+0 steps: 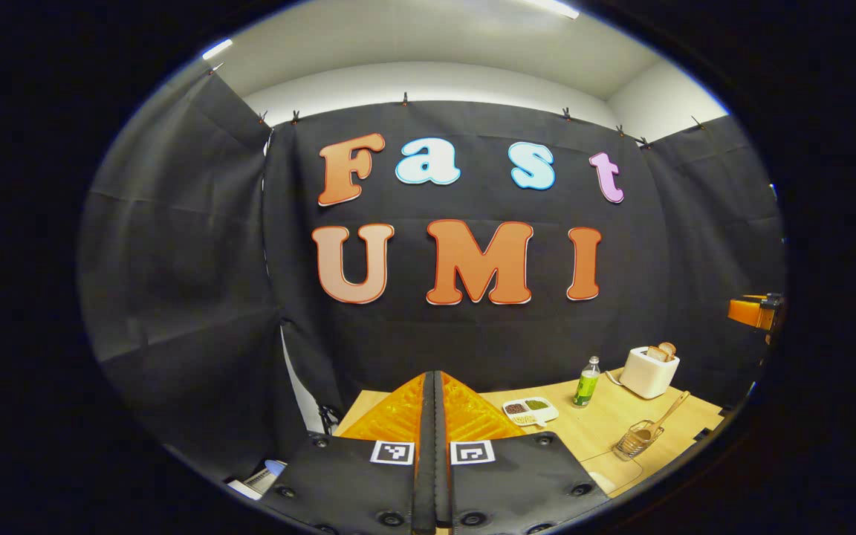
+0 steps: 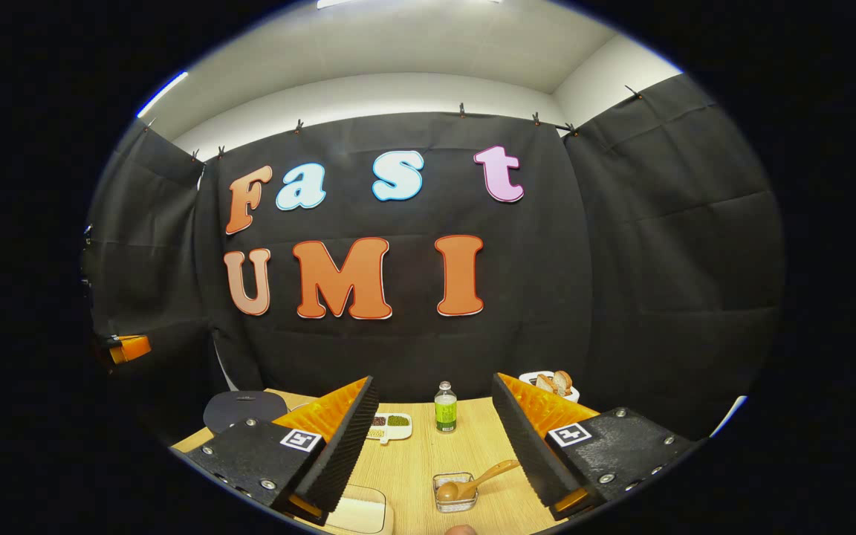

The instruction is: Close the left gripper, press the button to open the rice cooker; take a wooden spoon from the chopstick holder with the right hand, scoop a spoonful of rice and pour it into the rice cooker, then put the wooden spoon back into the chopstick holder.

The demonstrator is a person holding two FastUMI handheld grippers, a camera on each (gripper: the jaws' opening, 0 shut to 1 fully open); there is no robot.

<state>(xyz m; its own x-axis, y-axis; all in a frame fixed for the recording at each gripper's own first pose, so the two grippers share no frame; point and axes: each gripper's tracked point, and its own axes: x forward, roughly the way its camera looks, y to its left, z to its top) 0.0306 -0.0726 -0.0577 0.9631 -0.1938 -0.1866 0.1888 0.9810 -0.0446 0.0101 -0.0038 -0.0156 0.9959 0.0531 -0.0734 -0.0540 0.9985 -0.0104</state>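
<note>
In the left gripper view my left gripper (image 1: 434, 377) is shut, its orange fingers pressed together with nothing between them, held above the table's left part. A wire chopstick holder (image 1: 637, 440) stands on the table at the right, with the wooden spoon (image 1: 667, 414) leaning out of it. In the right gripper view my right gripper (image 2: 434, 383) is open and empty, above the table's near side. The chopstick holder (image 2: 453, 491) with the wooden spoon (image 2: 481, 477) lies just below and between its fingers. A dark grey rounded lid, seemingly the rice cooker (image 2: 244, 407), sits shut at the left.
On the wooden table (image 2: 413, 464) stand a green bottle (image 2: 445, 407), a white divided dish (image 2: 391, 426) and a white toaster (image 1: 649, 371) holding bread. A pale shallow container (image 2: 357, 514) lies at the near edge. Black cloth walls close in behind the table.
</note>
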